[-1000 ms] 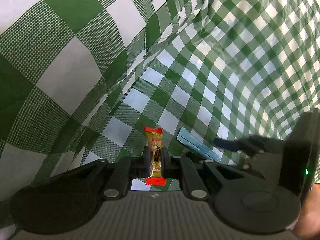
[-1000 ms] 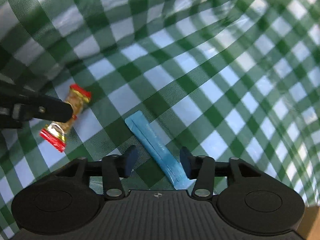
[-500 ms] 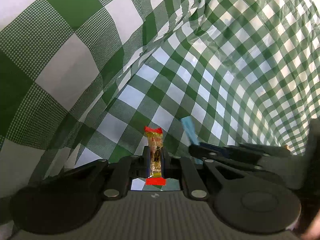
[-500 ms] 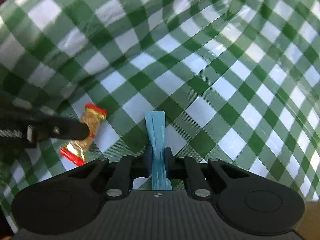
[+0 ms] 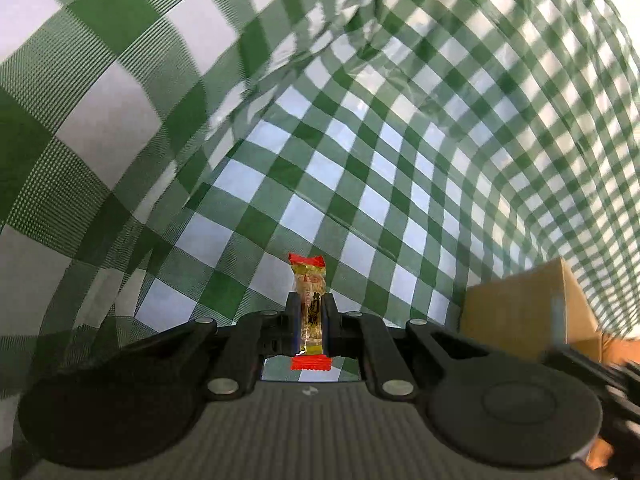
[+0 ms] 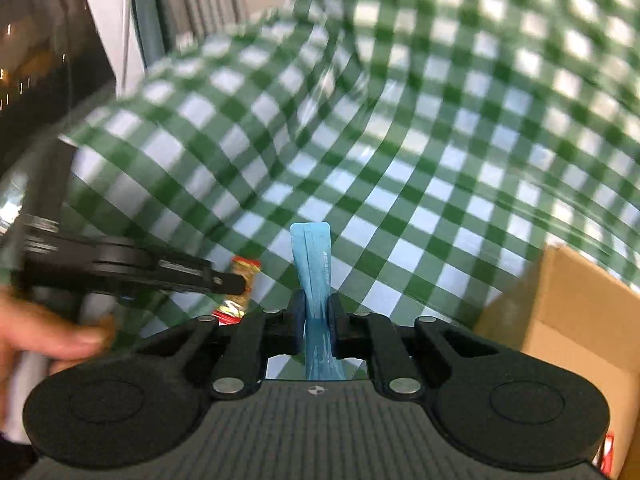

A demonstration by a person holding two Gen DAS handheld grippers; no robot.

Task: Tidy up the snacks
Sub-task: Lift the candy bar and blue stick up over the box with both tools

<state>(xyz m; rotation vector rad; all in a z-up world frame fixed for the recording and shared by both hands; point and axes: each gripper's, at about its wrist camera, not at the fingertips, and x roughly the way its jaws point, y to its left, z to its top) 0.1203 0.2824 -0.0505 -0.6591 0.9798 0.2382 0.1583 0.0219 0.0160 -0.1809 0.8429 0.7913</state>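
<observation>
My left gripper [image 5: 311, 304] is shut on a yellow candy bar with red ends [image 5: 308, 280] and holds it above the green checked cloth [image 5: 360, 160]. My right gripper [image 6: 314, 300] is shut on a long blue snack packet [image 6: 314, 256], also lifted off the cloth. In the right wrist view the left gripper [image 6: 236, 282] and its candy bar [image 6: 242, 276] show at the left, held by a hand [image 6: 44, 340]. A brown cardboard box [image 6: 560, 312] stands at the right; it also shows in the left wrist view [image 5: 524, 312].
The cloth is creased, with a raised fold at the left in the left wrist view [image 5: 100, 120]. Beyond the cloth's far edge a dark surface [image 6: 44, 40] and a white panel [image 6: 112, 8] show. Something red [image 6: 606, 456] lies at the box's near side.
Both grippers have lifted and swung to the right with their snacks. The right gripper closed on the blue packet a second ago. The cardboard box has come into both views.
</observation>
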